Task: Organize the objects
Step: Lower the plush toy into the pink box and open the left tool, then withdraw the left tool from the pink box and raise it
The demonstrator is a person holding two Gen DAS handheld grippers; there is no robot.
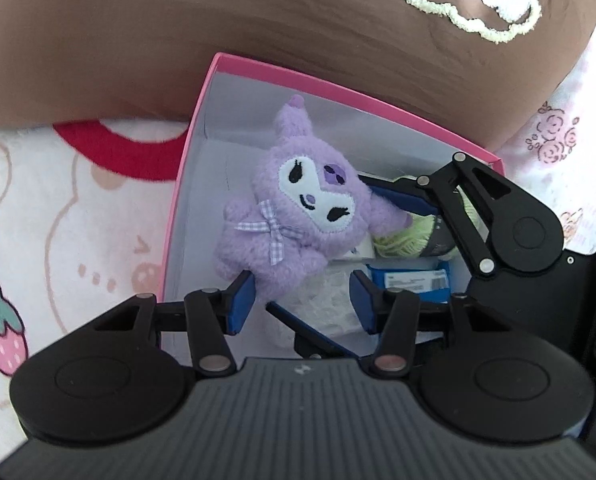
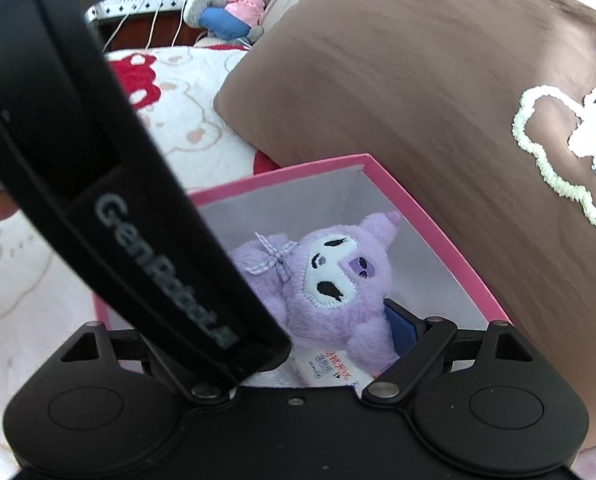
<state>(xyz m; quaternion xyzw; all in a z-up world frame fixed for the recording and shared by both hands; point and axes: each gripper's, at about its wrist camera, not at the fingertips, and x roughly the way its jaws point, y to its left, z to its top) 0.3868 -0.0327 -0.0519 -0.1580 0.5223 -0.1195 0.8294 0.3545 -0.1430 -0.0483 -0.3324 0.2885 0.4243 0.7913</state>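
Observation:
A purple plush toy (image 1: 298, 216) (image 2: 330, 280) with a white face and a checked bow lies tilted inside an open pink box (image 1: 338, 92) (image 2: 438, 232). My right gripper (image 1: 322, 246) (image 2: 318, 312) straddles the toy. One blue pad (image 2: 402, 328) presses its side, and the other finger runs under its lower end. My left gripper (image 1: 302, 304) hovers over the box's near end, its jaws apart and gripping nothing. Below it lies a white lacy item (image 1: 326, 300). In the right wrist view, the left tool's black casing (image 2: 117, 200) hides my right gripper's left finger.
Green yarn (image 1: 402, 236), a blue packet (image 1: 410, 280) and a white card with red print (image 2: 334, 372) also lie in the box. A brown pillow (image 1: 257, 20) (image 2: 418, 80) butts against its far side. A printed blanket (image 1: 57, 220) lies beneath, and a grey stuffed toy (image 2: 237, 0) sits far back.

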